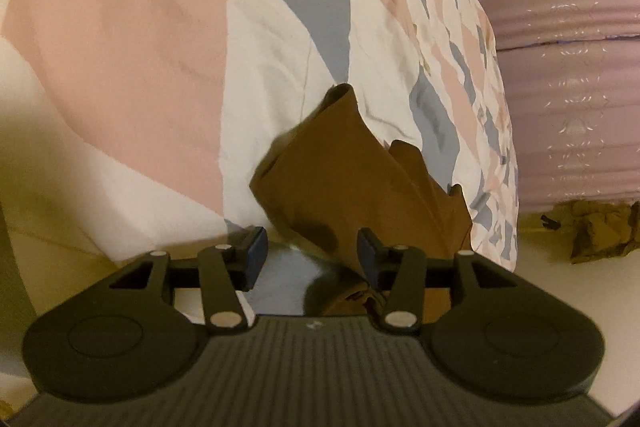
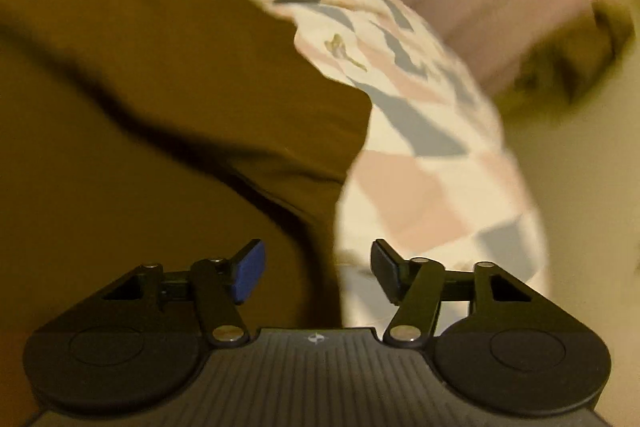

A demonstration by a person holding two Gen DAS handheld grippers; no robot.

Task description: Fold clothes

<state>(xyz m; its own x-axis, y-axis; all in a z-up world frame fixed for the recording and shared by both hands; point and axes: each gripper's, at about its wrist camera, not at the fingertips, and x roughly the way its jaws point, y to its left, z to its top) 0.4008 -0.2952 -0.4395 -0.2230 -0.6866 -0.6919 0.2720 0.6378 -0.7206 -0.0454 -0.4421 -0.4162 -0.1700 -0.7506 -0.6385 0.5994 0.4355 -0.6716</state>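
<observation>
A brown garment [image 1: 348,183] lies crumpled on a bed with a pink, grey and white patterned cover [image 1: 160,47]. My left gripper [image 1: 312,251] is open just above the garment's near end, with nothing between its pads. In the right wrist view the brown garment [image 2: 152,99] fills the left half, blurred, lying on the patterned cover [image 2: 420,167]. My right gripper [image 2: 318,269] is open and empty, over the garment's right edge where it meets the cover.
A mauve striped curtain or blanket [image 1: 568,67] hangs beyond the bed's right edge. A crumpled olive-brown heap [image 1: 600,231] lies on the pale floor below it; it also shows in the right wrist view [image 2: 568,63].
</observation>
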